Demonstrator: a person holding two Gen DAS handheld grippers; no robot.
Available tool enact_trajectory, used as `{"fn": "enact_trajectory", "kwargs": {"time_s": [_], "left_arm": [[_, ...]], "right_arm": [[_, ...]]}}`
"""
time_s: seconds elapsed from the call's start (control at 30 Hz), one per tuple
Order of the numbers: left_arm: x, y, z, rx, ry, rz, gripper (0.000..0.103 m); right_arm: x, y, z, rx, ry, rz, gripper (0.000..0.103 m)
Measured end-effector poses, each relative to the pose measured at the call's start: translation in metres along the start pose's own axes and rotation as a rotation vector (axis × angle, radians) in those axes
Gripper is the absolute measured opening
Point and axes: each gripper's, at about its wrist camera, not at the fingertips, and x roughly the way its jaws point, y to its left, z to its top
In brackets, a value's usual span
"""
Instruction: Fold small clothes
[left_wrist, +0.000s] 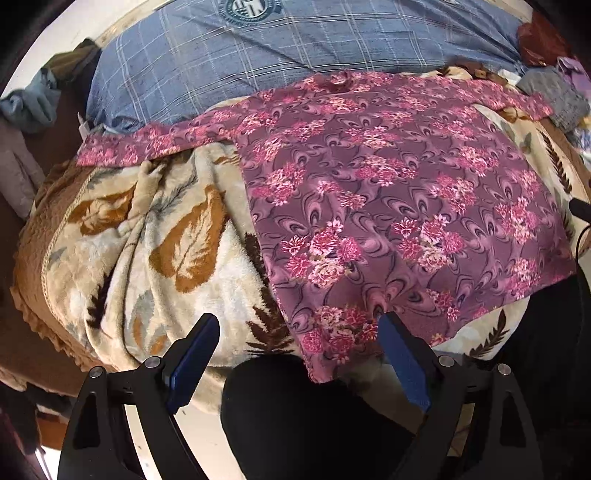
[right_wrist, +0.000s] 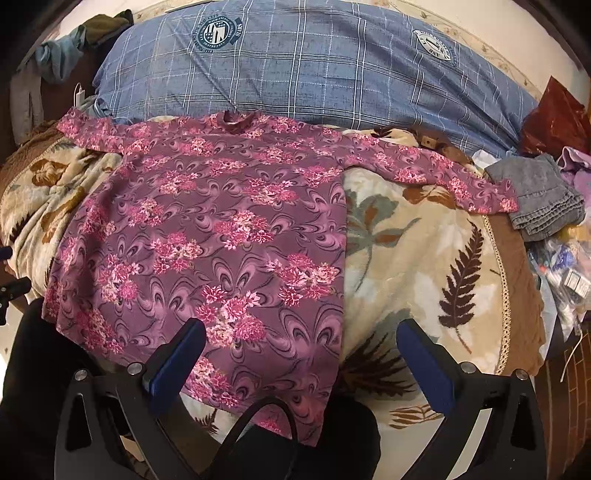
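The leaf-print blanket (right_wrist: 424, 240) covers the bed, and the floral shirt (right_wrist: 221, 221) lies flat across its middle, sleeves spread, collar toward the blue plaid pillow (right_wrist: 314, 66). The left gripper (left_wrist: 299, 332) and right gripper (right_wrist: 301, 338) hover at the shirt's hem, jaws wide apart and empty. I judge the plush, rumpled blanket the risk: a low pinch could catch its pile along with the hem and drag the fold crooked.

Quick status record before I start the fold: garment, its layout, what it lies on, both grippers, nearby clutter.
garment: floral long-sleeved top, purple-pink print
layout: spread flat, unfolded, both sleeves out to the sides, collar toward the blue plaid pillow
surface: leaf-pattern blanket on a bed
left gripper: open, empty, at the top's lower-left hem corner
right gripper: open, empty, at the lower-right hem corner
clutter: folded grey cloth just past the right sleeve's cuff; whether they touch is unclear
fold progress: none yet
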Motion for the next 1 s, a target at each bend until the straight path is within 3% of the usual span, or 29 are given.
{"fn": "enact_trajectory", "kwargs": {"time_s": [1.0], "left_arm": [[0.0,-0.0062,0.0033,0.036,0.009,-0.033,0.088]], "right_arm": [[0.0075,0.0009,-0.0002,0.003,0.023,0.005,0.103]]}}
